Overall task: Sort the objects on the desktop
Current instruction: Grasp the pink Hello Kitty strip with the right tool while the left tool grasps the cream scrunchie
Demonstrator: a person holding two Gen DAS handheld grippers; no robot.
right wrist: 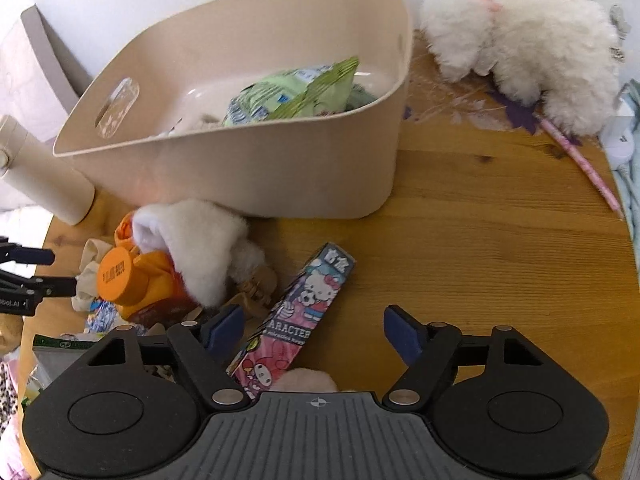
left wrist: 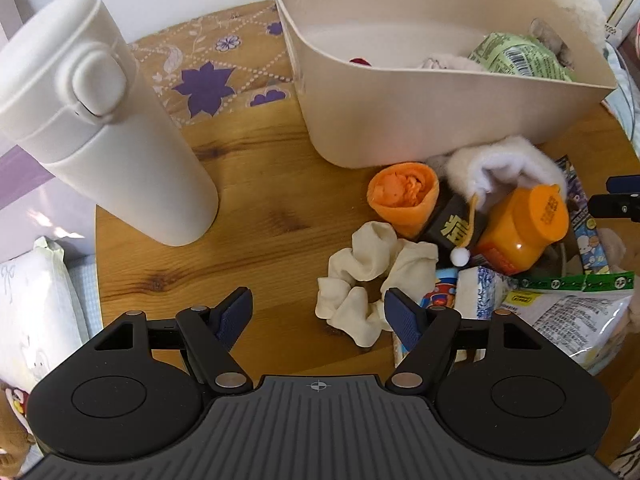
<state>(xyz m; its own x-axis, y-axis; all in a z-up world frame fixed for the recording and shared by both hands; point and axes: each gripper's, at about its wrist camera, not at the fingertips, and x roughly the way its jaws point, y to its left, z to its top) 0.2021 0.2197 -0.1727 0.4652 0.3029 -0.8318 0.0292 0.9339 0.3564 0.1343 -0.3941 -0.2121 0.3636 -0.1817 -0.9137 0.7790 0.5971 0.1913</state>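
My left gripper (left wrist: 320,314) hangs open over the round wooden table (left wrist: 260,220). A cream scrunchie (left wrist: 368,280) lies between its fingers, close to the right one, with no pad pressing on it. My right gripper (right wrist: 314,330) is open too. A cartoon-printed box (right wrist: 304,304) lies slantwise between its fingers, near the left one. A beige bin (left wrist: 440,120) (right wrist: 280,168) stands behind, holding a green packet (right wrist: 304,92). Beside the scrunchie are piled an orange bottle (left wrist: 520,228) (right wrist: 136,280), an orange cup (left wrist: 404,196) and a white fleecy piece (left wrist: 504,164) (right wrist: 200,240).
A tall white flask (left wrist: 112,132) (right wrist: 40,176) stands at the left. A snack bag (left wrist: 560,320) and a tissue pack (left wrist: 480,288) lie at the pile's near side. A white plush toy (right wrist: 528,48) and a pink pen (right wrist: 580,164) lie at the back right. Table edges are close on both sides.
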